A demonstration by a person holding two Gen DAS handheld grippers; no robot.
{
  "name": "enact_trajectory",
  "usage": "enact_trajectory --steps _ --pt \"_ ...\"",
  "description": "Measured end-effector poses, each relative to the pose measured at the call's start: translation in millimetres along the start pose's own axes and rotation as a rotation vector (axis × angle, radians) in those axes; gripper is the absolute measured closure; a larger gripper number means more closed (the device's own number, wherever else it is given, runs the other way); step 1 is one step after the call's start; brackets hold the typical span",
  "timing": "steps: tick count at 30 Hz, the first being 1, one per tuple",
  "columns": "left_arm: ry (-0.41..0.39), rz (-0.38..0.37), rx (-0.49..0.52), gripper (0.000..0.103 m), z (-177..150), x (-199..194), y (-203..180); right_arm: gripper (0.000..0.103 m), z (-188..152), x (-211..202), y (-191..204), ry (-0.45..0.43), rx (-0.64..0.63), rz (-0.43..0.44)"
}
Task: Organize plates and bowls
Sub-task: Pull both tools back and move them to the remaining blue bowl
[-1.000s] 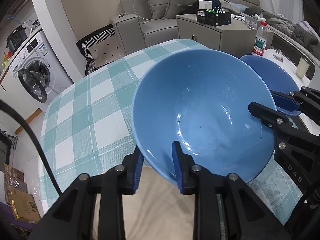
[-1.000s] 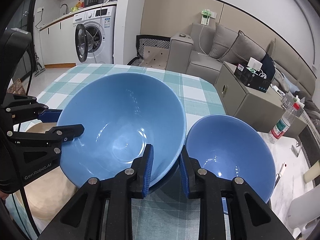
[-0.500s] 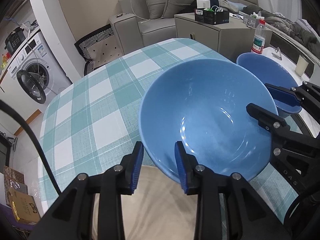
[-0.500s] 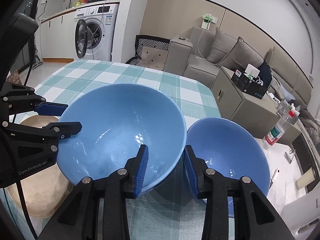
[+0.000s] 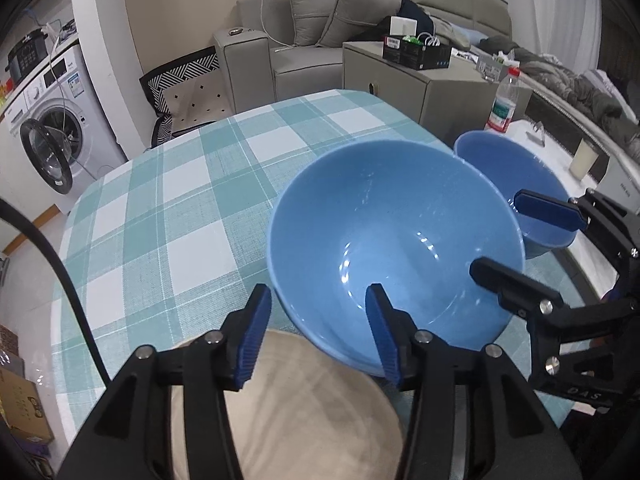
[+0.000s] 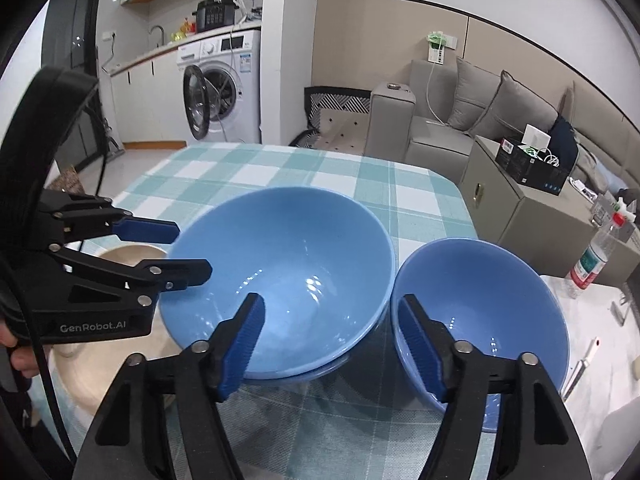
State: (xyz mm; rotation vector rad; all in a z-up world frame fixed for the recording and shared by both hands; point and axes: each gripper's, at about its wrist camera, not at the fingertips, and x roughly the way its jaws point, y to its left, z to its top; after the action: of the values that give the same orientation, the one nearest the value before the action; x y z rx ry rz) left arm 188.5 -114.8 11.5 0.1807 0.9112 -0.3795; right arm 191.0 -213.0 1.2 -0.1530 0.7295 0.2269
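Claws first. The left claw (image 5: 320,332) stood released, its jaws having just been opening; the near rim of the large blue bowl (image 5: 396,236) lay between them, with visible gaps to both pads, so nothing was gripped. The right claw (image 6: 332,344) was likewise released, jaws just opened wide, straddling the gap where the large bowl's right-hand rim comes nearest the smaller blue bowl (image 6: 480,308); neither pad pressed on either rim. In the right wrist view the left claw appeared at the bowl's left rim, one finger above it and one inside, also clear of contact.

The large blue bowl rested on the counter (image 5: 160,208), which carried a teal-and-white check cloth. A second blue rim showed beneath its base in the right wrist view, so it appeared to be nested in a like bowl; whether there were more below could not be told. Judgement: both claws had held opposite rims to lower it level, and the release marks that placing as complete.

The smaller blue bowl stood just beside it toward the counter's right edge, rims nearly touching. A beige plate (image 5: 288,412) lay toward the near edge, partly under the large bowl's overhanging side; contact could not be confirmed.

Judgement: the pieces are grouped by kind. The smaller bowl remains unstacked and is the likely next item; withdrawing the open claws risks nudging the nested bowl.
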Motion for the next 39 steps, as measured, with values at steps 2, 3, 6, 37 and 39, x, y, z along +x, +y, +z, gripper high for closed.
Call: enact_trajectory --steps 2,3,6,37,39 --pt "-0.007 -0.028 -0.027 0.051 1 -4 1 0.023 1 -8 -4 -0.020 0.013 0.020" --pt "-0.010 -0.041 -0.036 0.048 1 -7 1 0.021 1 -12 -7 -0.031 0.022 0.027" --pt "-0.032 -0.061 -0.048 0.032 4 -14 -2 0.015 2 -24 -17 -0.054 0.049 0.037" --pt "-0.060 -0.114 0.026 0.000 72 -4 -76 0.001 -8 -84 -138 -0.110 0.328 -0.112" --pt "-0.051 -0.121 0.030 0.000 78 1 -78 0.001 -10 -81 -143 -0.104 0.338 -0.116"
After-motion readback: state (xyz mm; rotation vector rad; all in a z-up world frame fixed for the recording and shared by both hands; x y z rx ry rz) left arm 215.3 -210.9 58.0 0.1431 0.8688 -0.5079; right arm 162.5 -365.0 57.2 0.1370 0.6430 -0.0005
